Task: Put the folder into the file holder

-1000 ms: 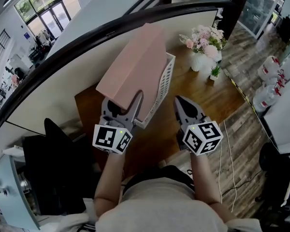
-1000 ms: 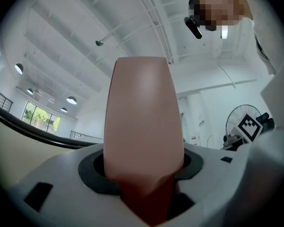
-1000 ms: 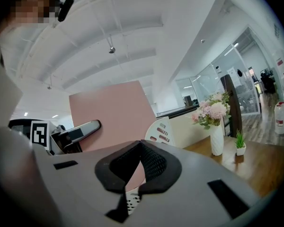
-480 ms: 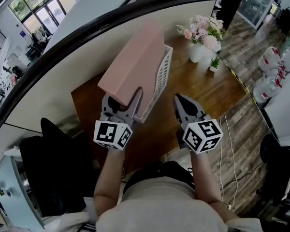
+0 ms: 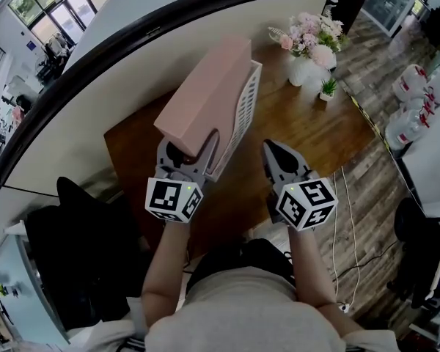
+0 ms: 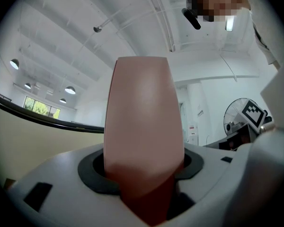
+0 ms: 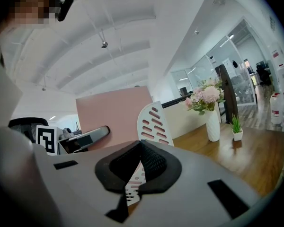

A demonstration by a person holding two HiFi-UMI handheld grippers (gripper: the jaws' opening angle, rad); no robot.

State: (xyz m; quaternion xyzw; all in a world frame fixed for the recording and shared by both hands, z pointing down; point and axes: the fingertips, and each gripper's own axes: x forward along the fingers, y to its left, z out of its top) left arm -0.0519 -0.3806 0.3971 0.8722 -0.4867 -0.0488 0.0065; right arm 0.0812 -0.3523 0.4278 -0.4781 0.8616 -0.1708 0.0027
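Clamping the pink folder's (image 5: 204,94) near end, the left gripper (image 5: 188,149) keeps it on edge inside the white file holder (image 5: 244,116), probably to seat it squarely. The right gripper (image 5: 273,152), jaws together and empty, hangs just beside the holder.

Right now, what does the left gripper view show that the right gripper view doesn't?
Only the left gripper view: the left gripper clamped on the pink folder, which fills the centre. Only the right gripper view: the white file holder, flower vase, small potted plant, wooden desk, and the right gripper shut and empty. Both: the pink folder and the other gripper's marker cube.
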